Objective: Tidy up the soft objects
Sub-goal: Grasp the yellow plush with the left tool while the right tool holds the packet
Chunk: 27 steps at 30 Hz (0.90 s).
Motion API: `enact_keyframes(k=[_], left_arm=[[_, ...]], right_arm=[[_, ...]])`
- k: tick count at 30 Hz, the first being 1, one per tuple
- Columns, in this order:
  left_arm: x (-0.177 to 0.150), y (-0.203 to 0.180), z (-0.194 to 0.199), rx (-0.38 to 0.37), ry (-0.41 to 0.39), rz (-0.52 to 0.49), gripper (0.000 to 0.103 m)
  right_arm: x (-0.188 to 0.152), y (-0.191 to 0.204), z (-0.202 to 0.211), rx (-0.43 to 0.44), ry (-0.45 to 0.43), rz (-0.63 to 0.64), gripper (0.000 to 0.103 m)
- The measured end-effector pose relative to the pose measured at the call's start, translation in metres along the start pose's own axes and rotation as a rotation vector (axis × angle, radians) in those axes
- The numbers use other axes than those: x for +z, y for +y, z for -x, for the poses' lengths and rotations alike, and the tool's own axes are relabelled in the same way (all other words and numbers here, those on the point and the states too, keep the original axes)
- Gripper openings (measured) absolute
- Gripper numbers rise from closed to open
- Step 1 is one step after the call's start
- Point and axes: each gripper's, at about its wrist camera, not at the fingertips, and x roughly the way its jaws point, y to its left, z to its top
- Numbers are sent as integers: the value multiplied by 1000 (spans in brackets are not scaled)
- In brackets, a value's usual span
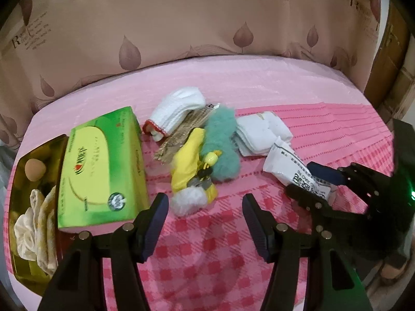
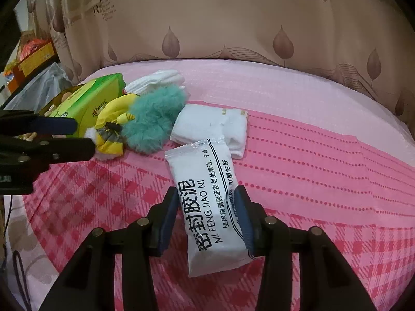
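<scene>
My right gripper (image 2: 206,191) is shut on the near half of a white packet (image 2: 205,171) with black print, whose far end points toward the pile. In the left wrist view that packet (image 1: 285,163) sits between the right gripper (image 1: 315,181) fingers at the right. The pile holds a teal fluffy piece (image 1: 220,145), a yellow toy (image 1: 188,160) with a white pompom, a white glove (image 1: 179,111) and a folded white cloth (image 1: 259,132). My left gripper (image 1: 205,199) is open with nothing between its fingers, just short of the pompom.
A green tissue box (image 1: 101,165) stands left of the pile. Beside it a gold tray (image 1: 39,150) holds a brown ball (image 1: 35,169) and a cream cloth (image 1: 33,230). A woven brown piece (image 1: 179,134) lies under the glove. A curtain hangs behind the pink surface.
</scene>
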Motion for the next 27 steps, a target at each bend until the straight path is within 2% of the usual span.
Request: enact_keyframes(k=[7,13,17,20,21,27], left_arm=[[13,9,-26,0,63,92,61],[21,7,-36,14,78,111,60],[20,5,-43,22,99,107,39],[17,6,-44,15,90,116,34],[16,7,-44,11,88,119,28],[14,9,-33,-2,69,110,23]], right_arm=[[0,-5,0,29,1,-36,44],[-1,-9,-1,43,9,-59,47],[0,-8,-3,45,14,-63,49],[0,-8,-3,46,14,-63,49],[-1,-8,-3,46,15,-63,49],[-1,-8,-3,45,15,-62,49]])
